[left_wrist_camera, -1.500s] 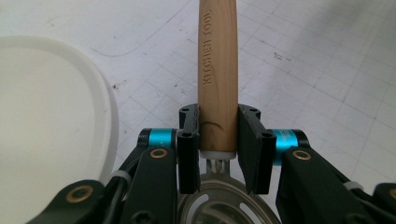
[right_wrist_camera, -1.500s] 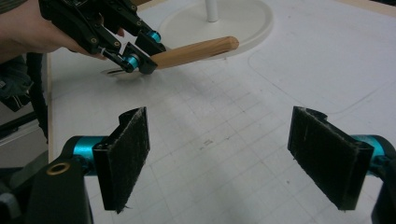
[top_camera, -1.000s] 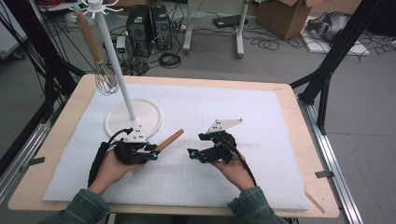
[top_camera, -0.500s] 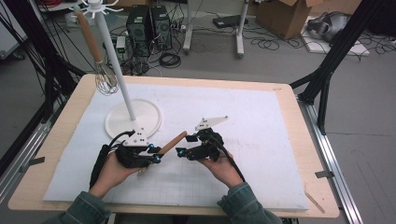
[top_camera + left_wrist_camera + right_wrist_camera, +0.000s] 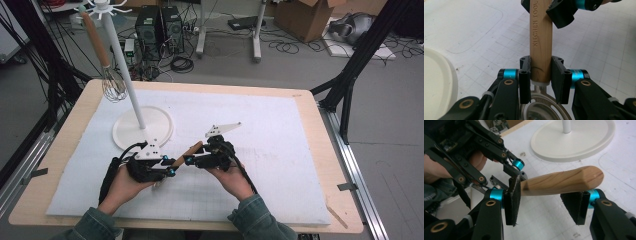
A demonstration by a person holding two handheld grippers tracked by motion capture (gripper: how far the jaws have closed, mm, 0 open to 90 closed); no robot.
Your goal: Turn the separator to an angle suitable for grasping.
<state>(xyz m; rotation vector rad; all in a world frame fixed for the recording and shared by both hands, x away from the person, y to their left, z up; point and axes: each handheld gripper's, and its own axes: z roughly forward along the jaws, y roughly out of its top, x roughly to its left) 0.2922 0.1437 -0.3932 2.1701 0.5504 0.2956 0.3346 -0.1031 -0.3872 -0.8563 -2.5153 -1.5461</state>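
Note:
My left gripper (image 5: 169, 169) (image 5: 541, 80) is shut on the wooden handle (image 5: 189, 152) (image 5: 541, 42) of a kitchen tool, close to its metal head (image 5: 539, 107). The handle (image 5: 559, 182) slants up to the right, off the white mat. My right gripper (image 5: 188, 160) (image 5: 544, 202) meets it from the right. Its jaws have just been closing, with the handle's free end between them. In the right gripper view a gap still shows between the pads (image 5: 512, 195) and the wood. The left gripper (image 5: 514, 170) appears there at the upper left.
A white stand with a round base (image 5: 125, 132) (image 5: 574, 142) and an upright pole (image 5: 122, 65) is just behind my left hand. A wire whisk (image 5: 114, 87) with a wooden handle hangs from its top. The white mat (image 5: 280, 150) covers the wooden table.
My right gripper has moved left to the handle's free end, and its jaws have narrowed around it. The left gripper has kept its grip and stayed put.

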